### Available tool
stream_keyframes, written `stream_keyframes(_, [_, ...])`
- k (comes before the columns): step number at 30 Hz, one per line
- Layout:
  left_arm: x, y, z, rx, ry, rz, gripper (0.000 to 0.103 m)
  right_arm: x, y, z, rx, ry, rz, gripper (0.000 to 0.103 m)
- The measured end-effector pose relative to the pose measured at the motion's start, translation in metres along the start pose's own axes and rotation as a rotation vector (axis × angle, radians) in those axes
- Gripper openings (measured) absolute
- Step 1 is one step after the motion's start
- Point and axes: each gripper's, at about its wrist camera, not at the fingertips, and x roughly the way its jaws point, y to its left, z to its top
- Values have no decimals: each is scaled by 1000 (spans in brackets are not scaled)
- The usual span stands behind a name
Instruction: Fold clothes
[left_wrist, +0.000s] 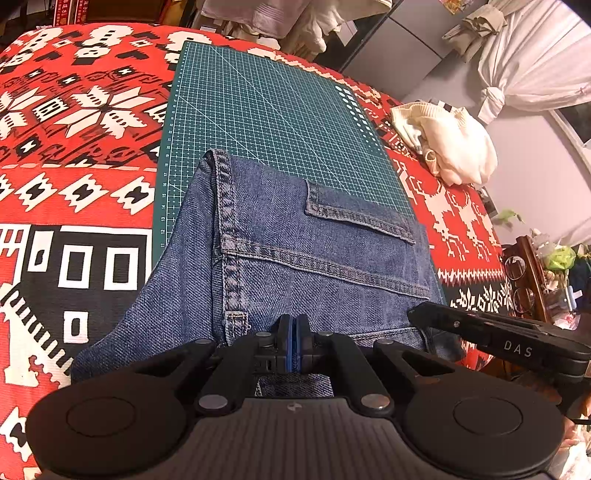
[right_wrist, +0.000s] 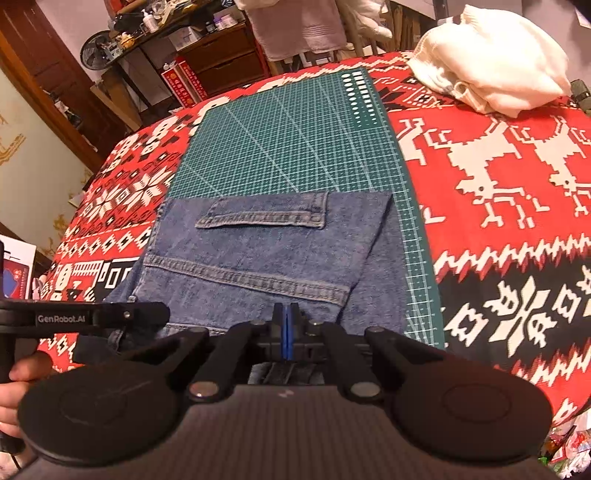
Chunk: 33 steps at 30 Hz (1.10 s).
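Denim: our jeans (left_wrist: 295, 254) stretch from frame bottom toward the green mat (left_wrist: 266, 107) at centre.
Tongs: our left gripper (left_wrist: 294, 347) and right gripper (right_wrist: 285, 332) both pinch the near edge.

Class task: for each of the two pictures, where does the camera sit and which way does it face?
Left wrist: rides the left tool, faces forward across jeans and cutting mat; right tool's arm shows.
Right wrist: rides the right tool, facing likewise; a hand shows.
Shared: jeans, mat, white sweater.
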Motion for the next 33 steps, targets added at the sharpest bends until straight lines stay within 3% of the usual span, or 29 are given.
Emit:
stream_keyframes(1, [0,0,0,2,0,0,2,-1,-1,0,1,-2,-3,7])
stream_keyframes(33, [-6,-9,3,24,-16,-6,2,0,-3,-2,-24,-8,-31,7])
